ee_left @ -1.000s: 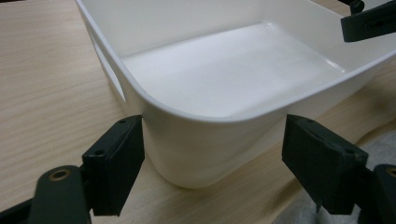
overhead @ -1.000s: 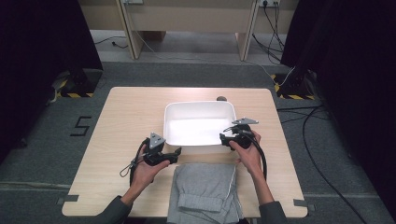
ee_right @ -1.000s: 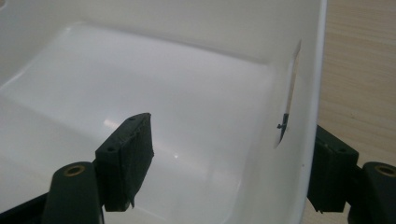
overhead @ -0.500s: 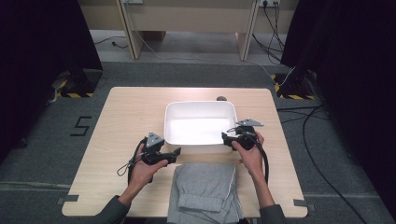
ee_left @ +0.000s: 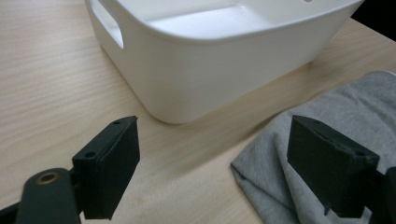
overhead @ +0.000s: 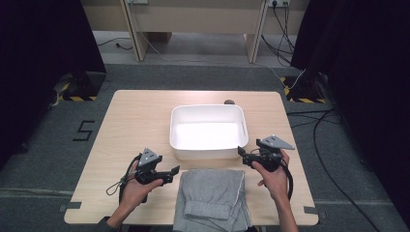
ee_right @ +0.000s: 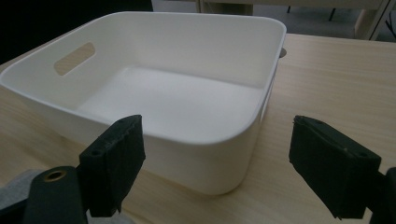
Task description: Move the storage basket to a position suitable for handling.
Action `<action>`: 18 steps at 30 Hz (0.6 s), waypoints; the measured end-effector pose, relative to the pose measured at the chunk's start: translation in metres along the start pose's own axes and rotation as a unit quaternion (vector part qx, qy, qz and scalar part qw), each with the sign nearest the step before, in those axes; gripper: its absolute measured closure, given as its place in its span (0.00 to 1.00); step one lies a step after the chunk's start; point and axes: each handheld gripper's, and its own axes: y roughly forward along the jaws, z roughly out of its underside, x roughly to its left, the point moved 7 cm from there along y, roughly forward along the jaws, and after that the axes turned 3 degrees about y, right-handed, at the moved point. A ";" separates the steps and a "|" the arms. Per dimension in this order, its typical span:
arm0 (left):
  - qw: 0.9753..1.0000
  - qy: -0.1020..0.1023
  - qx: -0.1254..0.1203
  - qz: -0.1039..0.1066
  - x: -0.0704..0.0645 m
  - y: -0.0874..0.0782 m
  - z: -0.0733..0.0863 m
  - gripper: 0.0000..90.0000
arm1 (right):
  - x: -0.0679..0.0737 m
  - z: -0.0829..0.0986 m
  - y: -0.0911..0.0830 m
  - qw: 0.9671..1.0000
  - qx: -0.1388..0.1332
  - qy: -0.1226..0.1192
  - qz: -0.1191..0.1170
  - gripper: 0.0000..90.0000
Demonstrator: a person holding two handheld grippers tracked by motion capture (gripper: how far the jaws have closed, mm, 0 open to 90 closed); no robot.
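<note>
A white plastic bin (overhead: 208,153) with handle cut-outs stands empty at the middle of the wooden table (overhead: 135,121). A folded grey garment (overhead: 212,198) lies just in front of it at the near edge. My left gripper (overhead: 174,170) is open, low over the table to the left of the garment, pointing right. In the left gripper view, the left gripper (ee_left: 219,158) frames the bin's corner (ee_left: 210,70) and the garment's edge (ee_left: 289,154). My right gripper (overhead: 241,153) is open beside the bin's near right corner. In the right gripper view, the right gripper (ee_right: 215,154) faces the bin (ee_right: 201,163).
A small dark object (overhead: 229,102) lies on the table just behind the bin. Bare tabletop stretches to the left and right of the bin. Cables (overhead: 319,121) trail over the floor to the right of the table.
Both grippers have drawn back a little toward the near edge, the right one also drifting to the right of the bin's corner. Bin and garment have not moved.
</note>
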 end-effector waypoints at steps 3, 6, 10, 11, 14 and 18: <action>1.000 0.001 0.005 0.002 -0.001 -0.002 0.008 0.19 | -0.001 0.010 -0.010 1.000 -0.002 0.007 -0.003 0.22; 1.000 0.001 0.010 0.004 -0.002 -0.005 0.013 0.19 | -0.002 0.019 -0.021 1.000 0.000 0.011 -0.003 0.22; 1.000 -0.001 0.010 0.005 -0.003 -0.009 0.019 0.19 | -0.007 0.034 -0.027 1.000 0.008 0.011 -0.003 0.21; 1.000 -0.001 0.011 0.006 -0.004 -0.010 0.021 0.19 | -0.008 0.038 -0.027 1.000 0.010 0.013 -0.003 0.21; 1.000 0.000 0.012 0.011 -0.006 -0.014 0.027 0.19 | -0.010 0.050 -0.026 1.000 0.021 0.020 -0.008 0.22; 1.000 0.001 0.012 0.014 -0.008 -0.020 0.036 0.20 | -0.009 0.055 -0.028 0.999 0.024 0.019 -0.010 0.22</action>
